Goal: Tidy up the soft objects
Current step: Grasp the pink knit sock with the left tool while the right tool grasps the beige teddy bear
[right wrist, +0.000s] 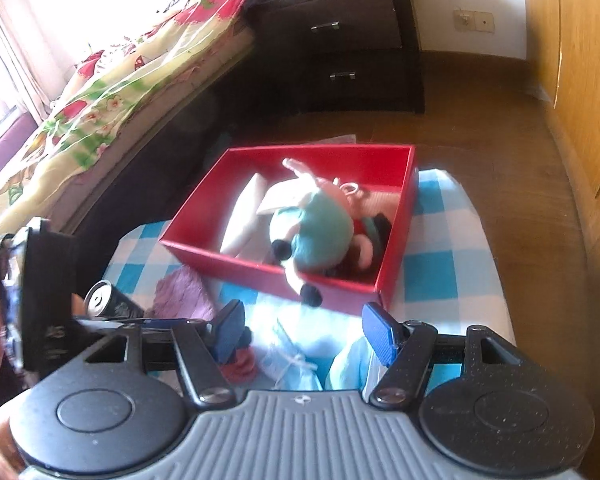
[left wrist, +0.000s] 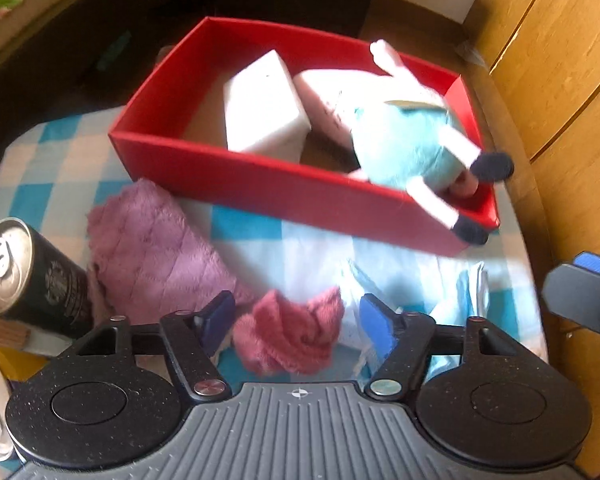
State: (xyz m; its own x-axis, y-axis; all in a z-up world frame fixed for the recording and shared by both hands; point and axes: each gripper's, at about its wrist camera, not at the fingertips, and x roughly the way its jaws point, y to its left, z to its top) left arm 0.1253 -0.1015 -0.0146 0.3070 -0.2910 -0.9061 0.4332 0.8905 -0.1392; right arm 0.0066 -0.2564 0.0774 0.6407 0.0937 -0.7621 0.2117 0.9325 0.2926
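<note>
While left gripper [left wrist: 296, 320] gapes, pink cloth [left wrist: 288, 336] between fingers, untouched; right gripper [right wrist: 300, 332] empty

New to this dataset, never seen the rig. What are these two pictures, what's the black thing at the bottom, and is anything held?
There is no robot: a person carries a handheld two-finger claw in each hand, each with a fisheye camera looking along its fingers. The black body at the bottom of each picture is that claw itself.

The left wrist view shows the left claw open around a crumpled pink cloth, not clamping it. The right wrist view shows the right claw open and empty.

On the blue-checked cloth sits a red box holding a white foam block and a plush toy. Outside it lie a purple cloth and a black drink can.
</note>
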